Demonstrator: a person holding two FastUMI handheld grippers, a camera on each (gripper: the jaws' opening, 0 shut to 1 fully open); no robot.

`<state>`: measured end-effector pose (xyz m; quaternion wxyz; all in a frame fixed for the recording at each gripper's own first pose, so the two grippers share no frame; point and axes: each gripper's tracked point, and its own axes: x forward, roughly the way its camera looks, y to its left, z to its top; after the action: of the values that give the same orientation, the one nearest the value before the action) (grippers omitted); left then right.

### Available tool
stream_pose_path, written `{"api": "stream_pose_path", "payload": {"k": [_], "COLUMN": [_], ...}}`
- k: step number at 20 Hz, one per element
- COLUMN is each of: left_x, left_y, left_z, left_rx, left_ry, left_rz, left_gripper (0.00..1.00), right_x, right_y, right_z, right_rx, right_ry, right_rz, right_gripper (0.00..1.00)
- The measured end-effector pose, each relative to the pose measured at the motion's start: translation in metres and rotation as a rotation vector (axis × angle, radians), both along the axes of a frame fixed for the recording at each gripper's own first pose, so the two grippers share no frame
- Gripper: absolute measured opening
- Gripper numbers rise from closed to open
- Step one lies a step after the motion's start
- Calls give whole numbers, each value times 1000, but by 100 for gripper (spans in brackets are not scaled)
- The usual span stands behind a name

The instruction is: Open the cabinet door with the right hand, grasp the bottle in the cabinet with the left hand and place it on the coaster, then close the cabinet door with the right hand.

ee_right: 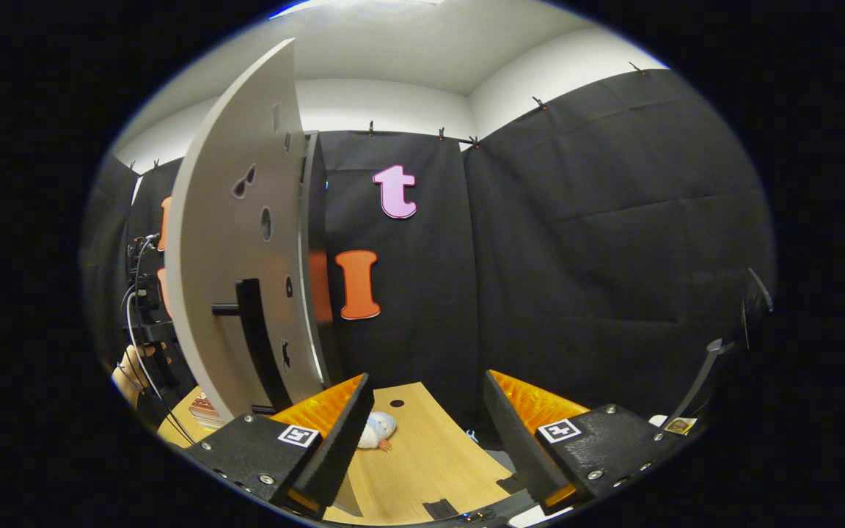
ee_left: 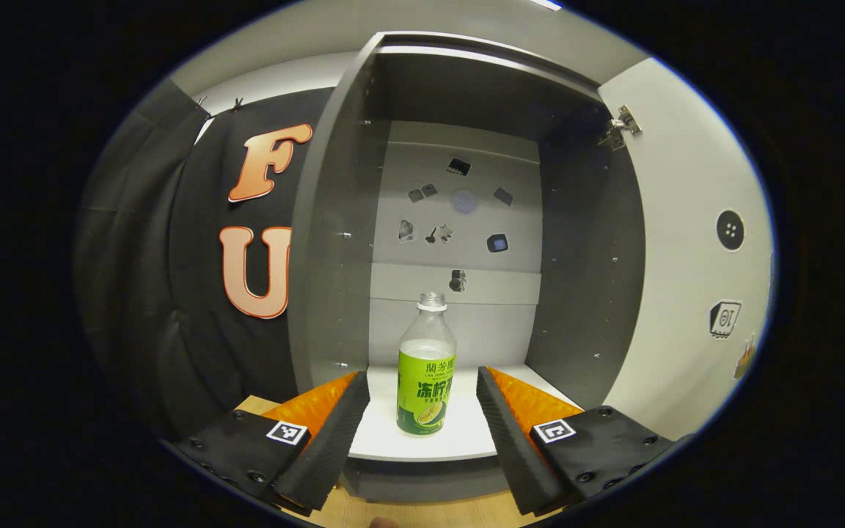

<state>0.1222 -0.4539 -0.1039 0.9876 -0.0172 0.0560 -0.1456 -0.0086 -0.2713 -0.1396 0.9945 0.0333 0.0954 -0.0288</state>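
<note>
In the left gripper view a clear bottle [ee_left: 426, 370] with a green label and no cap stands upright on the white floor of the open grey cabinet [ee_left: 466, 183]. My left gripper [ee_left: 422, 411] is open, its fingers on either side of the bottle's base and apart from it. The cabinet door [ee_left: 686, 257] is swung wide to the right. In the right gripper view the same door [ee_right: 239, 279] stands open at the left, its black handle [ee_right: 257, 337] just left of my right gripper [ee_right: 426, 425]. That gripper is open and holds nothing.
A wooden table [ee_right: 422, 455] lies below both grippers. On it a small pale toy [ee_right: 378, 431] rests near the right gripper's left finger. A hand [ee_right: 133, 374] and cables show at the far left behind the door. Black cloth walls close the booth.
</note>
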Motion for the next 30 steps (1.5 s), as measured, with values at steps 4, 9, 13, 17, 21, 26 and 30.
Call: {"api": "stream_pose_path", "payload": {"k": [4,9,13,17,21,26,30], "left_x": [36,73,87,81,54,9,-26], "left_y": [-10,-23,-24,-23,-16,3,28], "left_z": [-10,-30,-37,-37,-25,-19,-15], "left_rx": [40,10,11,-2,-33,-21,5], "left_ry": [-12,45,66,73,67,82,69], "left_rz": [18,7,12,9,-15,-60,-74], "left_gripper": [98,96,96,83,82,82,80], "right_x": [14,19,19,21,24,31,35], "right_y": [-13,-22,-24,-25,-21,-14,-7], "right_z": [-18,-33,-36,-39,-38,-38,-36], "right_rx": [17,41,48,46,61,56,59], "right_ry": [34,75,90,99,102,96,84], "right_rz": [-38,-75,-98,-111,-104,-61,-38], "right_gripper": [93,93,93,93,93,93,93]}}
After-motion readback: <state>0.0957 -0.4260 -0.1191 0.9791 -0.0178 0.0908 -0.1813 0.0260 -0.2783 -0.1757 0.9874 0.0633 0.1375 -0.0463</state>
